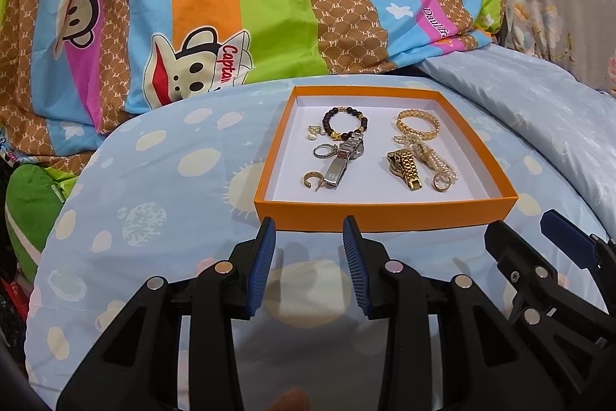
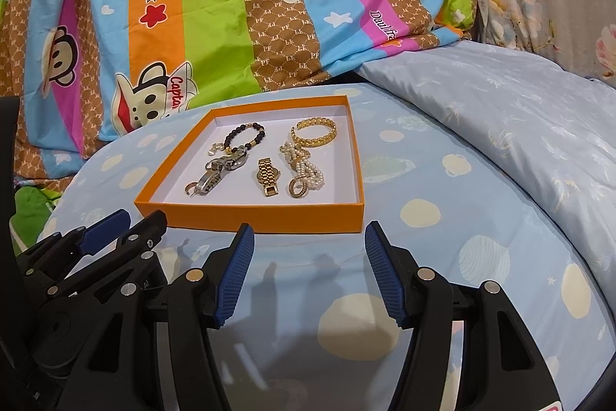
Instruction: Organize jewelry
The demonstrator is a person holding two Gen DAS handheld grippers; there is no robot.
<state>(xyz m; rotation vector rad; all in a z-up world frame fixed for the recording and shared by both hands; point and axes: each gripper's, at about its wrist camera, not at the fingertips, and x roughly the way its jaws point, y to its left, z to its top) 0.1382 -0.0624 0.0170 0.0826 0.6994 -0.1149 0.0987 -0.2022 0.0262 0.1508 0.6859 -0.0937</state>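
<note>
An orange tray (image 1: 381, 216) (image 2: 250, 216) with a white floor lies on the blue bedding. On its left side sit a dark bead bracelet (image 1: 345, 123) (image 2: 245, 138), a silver watch (image 1: 342, 160) (image 2: 219, 172), a silver ring (image 1: 321, 151) and a small hoop (image 1: 310, 178). On its right side lie a gold bangle (image 1: 417, 126) (image 2: 313, 133), a gold watch (image 1: 406, 166) (image 2: 267, 176) and a pearl strand (image 1: 442, 168) (image 2: 308, 176). My left gripper (image 1: 310, 224) stands open just before the tray's near wall, with nothing between its fingers. My right gripper (image 2: 308, 232) is open too, beside it, also holding nothing.
The tray rests on a rounded blue cushion (image 1: 154, 218) with pale circles. A striped cartoon-monkey quilt (image 1: 231, 6) rises behind it. A pale blue duvet (image 2: 500, 110) bulges at the right. A green object (image 1: 30, 210) lies at the far left edge.
</note>
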